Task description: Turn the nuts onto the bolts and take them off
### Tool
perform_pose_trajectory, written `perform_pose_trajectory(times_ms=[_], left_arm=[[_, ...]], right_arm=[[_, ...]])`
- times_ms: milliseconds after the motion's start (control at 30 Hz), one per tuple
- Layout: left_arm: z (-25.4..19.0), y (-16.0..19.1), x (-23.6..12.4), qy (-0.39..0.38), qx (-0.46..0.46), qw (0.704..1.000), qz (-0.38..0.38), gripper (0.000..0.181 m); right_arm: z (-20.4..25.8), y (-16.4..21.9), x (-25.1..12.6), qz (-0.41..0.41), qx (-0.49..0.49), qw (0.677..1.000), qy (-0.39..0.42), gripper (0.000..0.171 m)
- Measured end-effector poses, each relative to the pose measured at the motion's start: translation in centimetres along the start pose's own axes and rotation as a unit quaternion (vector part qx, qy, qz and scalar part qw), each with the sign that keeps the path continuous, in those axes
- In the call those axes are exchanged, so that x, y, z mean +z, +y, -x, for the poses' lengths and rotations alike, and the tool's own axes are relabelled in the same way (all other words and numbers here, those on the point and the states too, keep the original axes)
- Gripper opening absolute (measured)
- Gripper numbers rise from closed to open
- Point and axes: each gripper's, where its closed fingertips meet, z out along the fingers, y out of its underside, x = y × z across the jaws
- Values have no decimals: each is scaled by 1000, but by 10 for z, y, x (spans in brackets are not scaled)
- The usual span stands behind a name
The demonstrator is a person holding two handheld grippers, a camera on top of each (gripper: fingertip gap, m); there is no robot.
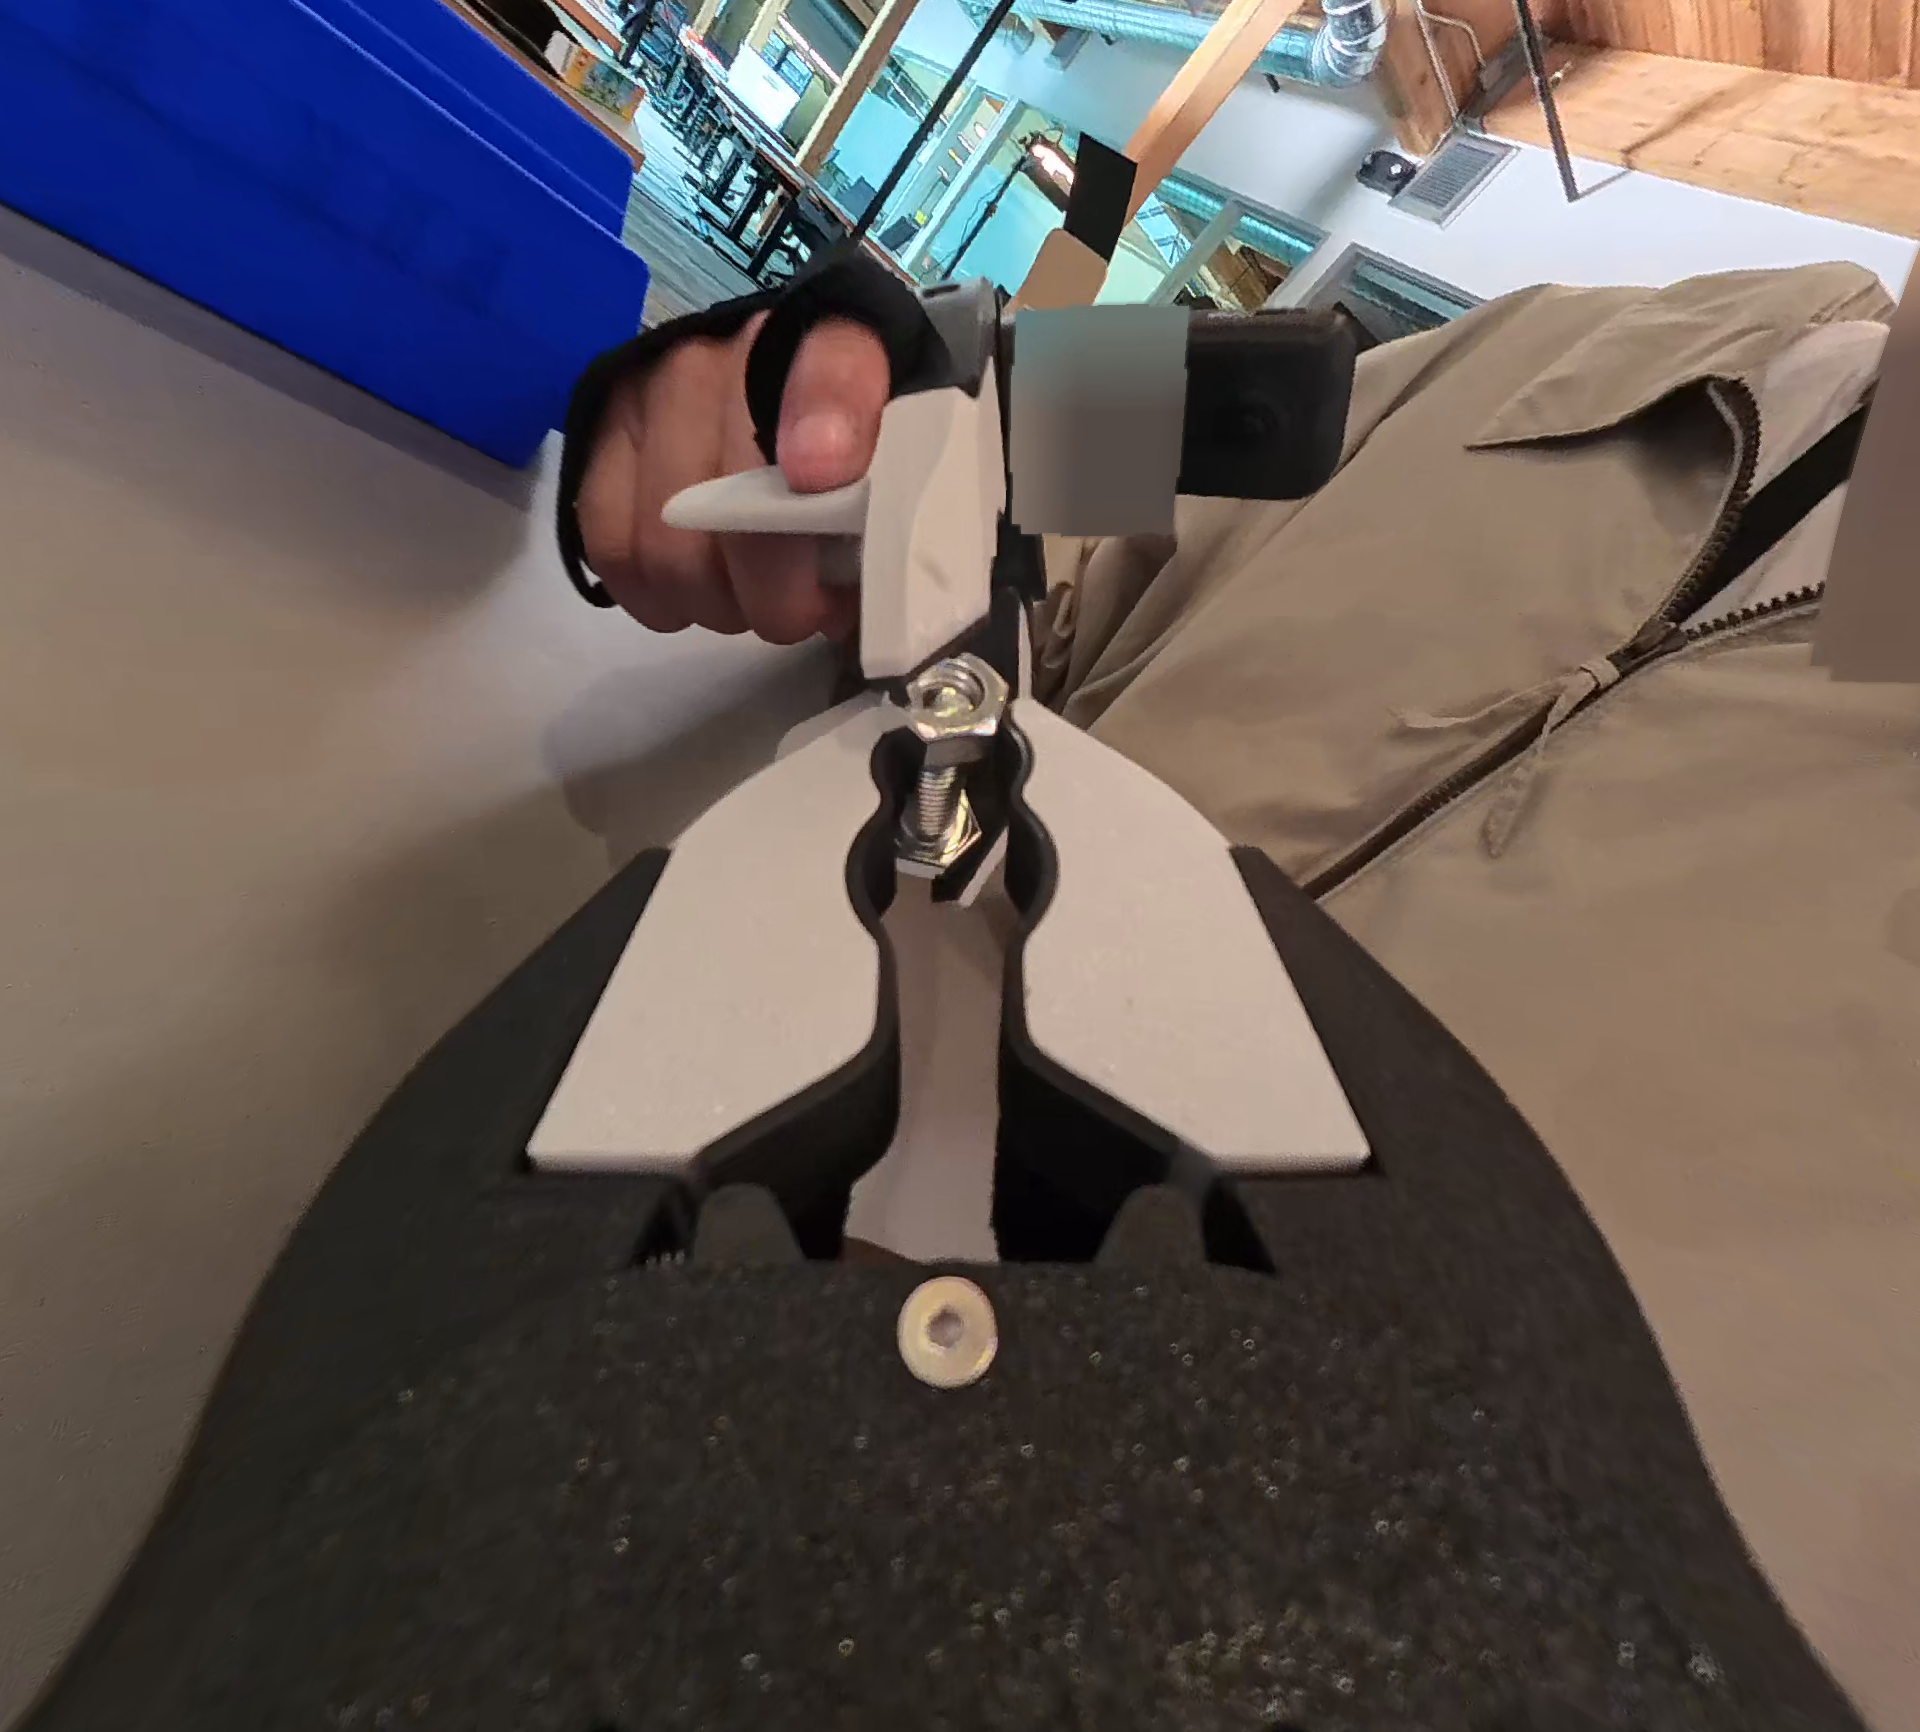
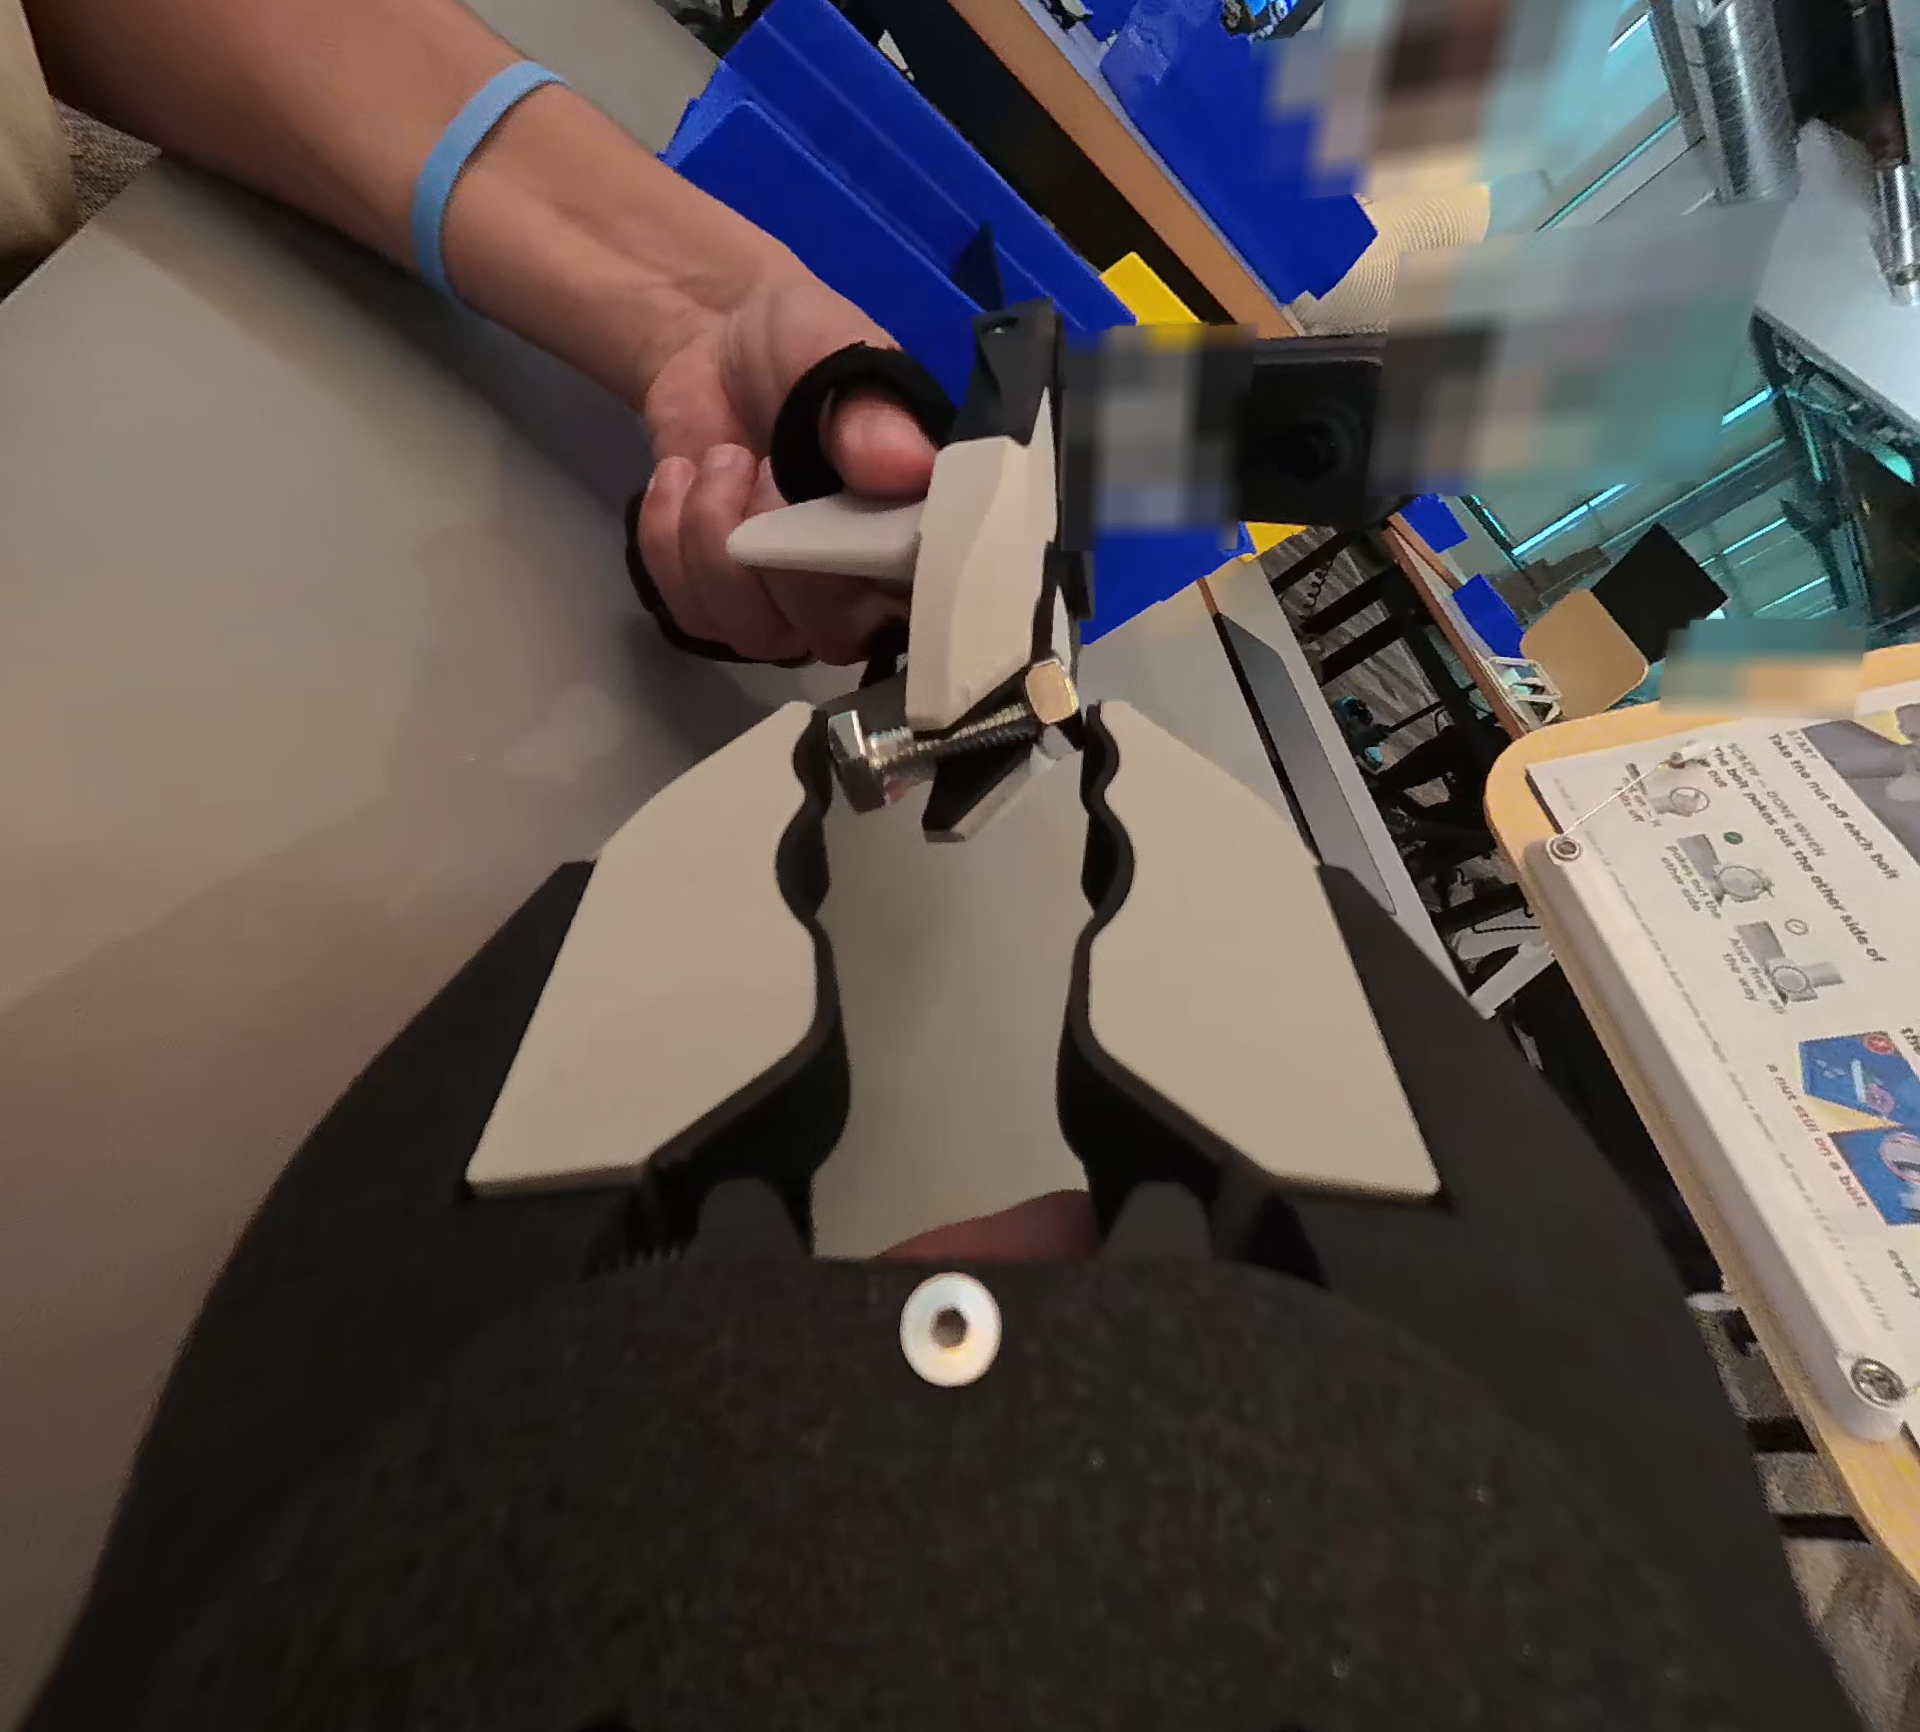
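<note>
L gripper (image 1: 945, 752) is clamped across the shank of the bolt (image 2: 992, 733), held in the air above the grey table (image 2: 260, 643). Nut (image 2: 1051, 693) sits on the thread end. R gripper (image 2: 951, 737) is fairly wide, w/ fingers bracketing the bolt end to end. Can't tell if they're touching it.
</note>
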Motion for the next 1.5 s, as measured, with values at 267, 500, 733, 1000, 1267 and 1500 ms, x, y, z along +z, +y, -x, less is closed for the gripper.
perform_pose_trajectory(times_ms=[267,500,733,1000,1267,1500], left_arm=[[-4,-12,-2,17,-12,999,-34,34],[0,-18,-9,-6,-8,998,-55,35],[-6,-20,-7,22,-11,998,-65,9],[12,-17,-14,-57,14,997,-40,9],[34,-20,-29,-208,130,969,0,9],[21,-22,-17,-159,124,979,-19,9]], right_arm=[[-11,-3,0,-18,43,998,37,46],[-17,-13,-4,-55,71,993,79,46],[-26,-13,-3,-41,31,991,121,45],[-26,3,-3,-38,89,990,98,48],[-52,4,-21,-138,418,898,-12,49],[-51,-4,-5,-178,504,842,-70,41]])
